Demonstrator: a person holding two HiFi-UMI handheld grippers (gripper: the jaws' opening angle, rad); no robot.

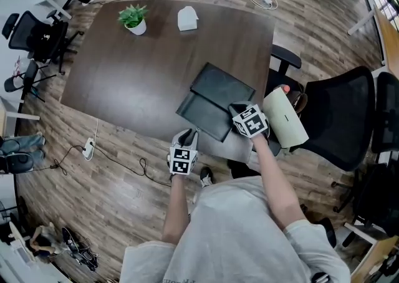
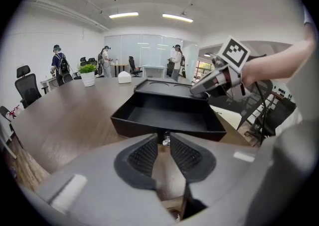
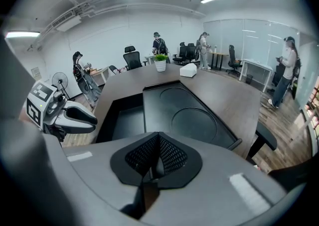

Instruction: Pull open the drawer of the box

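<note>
The left tongs [image 2: 165, 139] are closed down to a narrow slit, their ribbed pads [image 2: 144, 156] pinching a small silvery knob [image 2: 166, 141] on the front wall of the drawer [image 2: 167, 114]. That drawer stands open, a shallow black tray with a bare floor, reaching from the box [image 2: 164, 85] toward the near edge of the tabletop [image 2: 65, 115]. The right tongs [image 3: 158, 139] are fully closed, the two pads pressed together with nothing between them. In their own view they hover above the near end of the box, whose flat black top shows two round outlines. In the left gripper view the right tongs appear at upper right, their tips at the box's right side; whether they touch it cannot be told. In the head view the box lies a little right of centre, set at a slant on the dark brown tabletop, and the drawer juts from it toward lower left. The left tongs sit just below the drawer at the table edge, and the right tongs sit at the box's lower right corner. Far up the tabletop, in the upper left of the frame, stand a potted plant [image 1: 133, 19] and, to its right, a white packet [image 1: 187, 19]. A black office chair [image 1: 340, 119] is at the right, and a pale roll [image 1: 283, 116] lies between it and the right tongs.
</note>
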